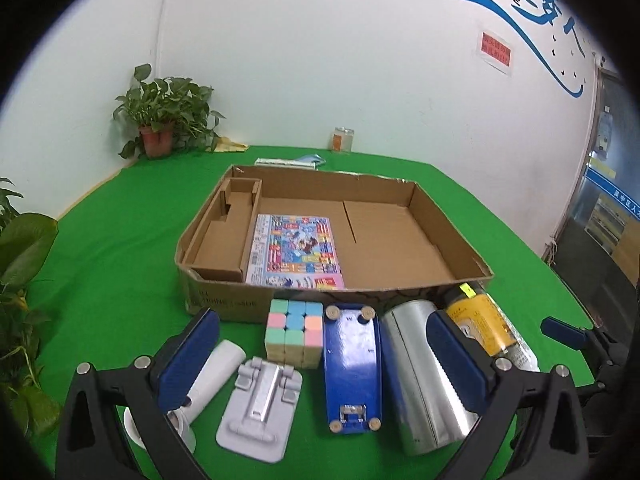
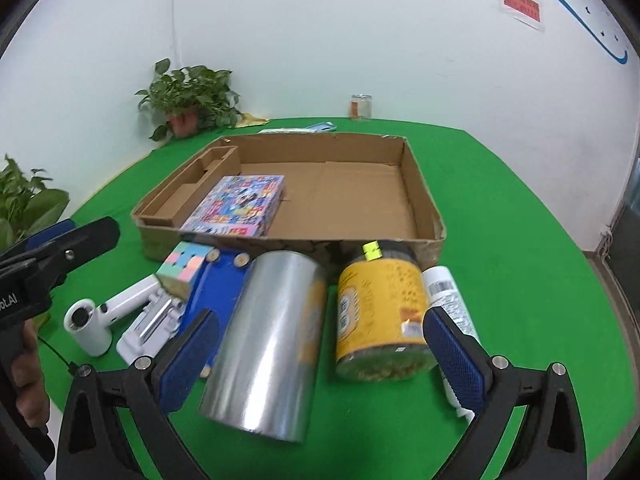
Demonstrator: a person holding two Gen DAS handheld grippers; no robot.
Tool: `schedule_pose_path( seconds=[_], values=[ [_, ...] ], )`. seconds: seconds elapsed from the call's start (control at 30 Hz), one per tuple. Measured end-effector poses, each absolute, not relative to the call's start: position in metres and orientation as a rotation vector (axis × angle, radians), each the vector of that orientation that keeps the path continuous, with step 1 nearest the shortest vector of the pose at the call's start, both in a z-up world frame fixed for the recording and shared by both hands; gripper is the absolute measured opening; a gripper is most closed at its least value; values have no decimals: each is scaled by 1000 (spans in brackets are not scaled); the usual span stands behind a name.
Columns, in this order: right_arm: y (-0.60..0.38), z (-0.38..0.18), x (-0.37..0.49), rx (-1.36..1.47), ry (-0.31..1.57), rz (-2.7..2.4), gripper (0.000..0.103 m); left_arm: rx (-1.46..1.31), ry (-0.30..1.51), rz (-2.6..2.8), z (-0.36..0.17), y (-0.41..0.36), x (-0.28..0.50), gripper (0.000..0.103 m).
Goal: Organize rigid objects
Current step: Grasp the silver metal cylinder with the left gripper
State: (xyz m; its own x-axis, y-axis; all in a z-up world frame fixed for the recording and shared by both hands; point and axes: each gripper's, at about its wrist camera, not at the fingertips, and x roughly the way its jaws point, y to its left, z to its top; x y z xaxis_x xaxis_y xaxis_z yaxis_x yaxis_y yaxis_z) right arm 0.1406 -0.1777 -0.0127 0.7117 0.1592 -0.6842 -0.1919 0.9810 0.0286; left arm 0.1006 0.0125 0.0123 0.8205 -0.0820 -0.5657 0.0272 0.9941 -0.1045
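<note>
Presently both sets of jaws stand wide apart and hold nothing. Left gripper (image 1: 322, 354): its blue pads frame the near row without touching it, spanning a white handheld device (image 1: 212, 376) by the left pad, a grey folding stand (image 1: 260, 408), a pastel puzzle cube (image 1: 295, 332), a blue stapler-like block (image 1: 352, 368) lying on its side, and a silver cylinder (image 1: 424, 376) by the right pad. Right gripper (image 2: 322, 360): it is aimed further right along the same row, so the silver cylinder and a yellow-labelled jar (image 2: 380, 312), both lying on their sides, fall between its pads, with a white tube (image 2: 448, 300) just beyond the right pad.

The row lies on the green bench (image 1: 120, 260), pressed close against the near wall of a shallow cardboard box (image 1: 452, 224), probably staged there so that each item needs only a short lift over the wall. Inside the box, a colourful printed box (image 1: 296, 254) lies flat beside the left divider, which leaves the right half of the floor bare for the rest. By this reading one item is sorted and the whole near row remains. Round items on their sides may roll when nudged.

Far behind the box stand a potted plant (image 1: 160, 120) and a glass jar (image 1: 342, 140), apart from the work.
</note>
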Motion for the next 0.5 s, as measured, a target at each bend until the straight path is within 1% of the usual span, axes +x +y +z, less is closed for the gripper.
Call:
schedule_pose_path(
  seconds=[0.13,0.3,0.4,0.47,0.5],
  values=[
    [-174,-11,124,-57,728,230,101,-93,656,-89,5,5,95,103],
    [-173,-22,117,-29,779,274,100,-122,711,-153,-7,-2,93,103],
    [-177,-36,122,73,842,335,98,-233,792,-259,-19,3,100,103],
    [-178,-49,127,109,887,340,92,-293,841,-305,-25,7,105,103],
    [-179,-55,129,129,912,345,87,-298,849,-315,-26,8,105,103]
  ],
)
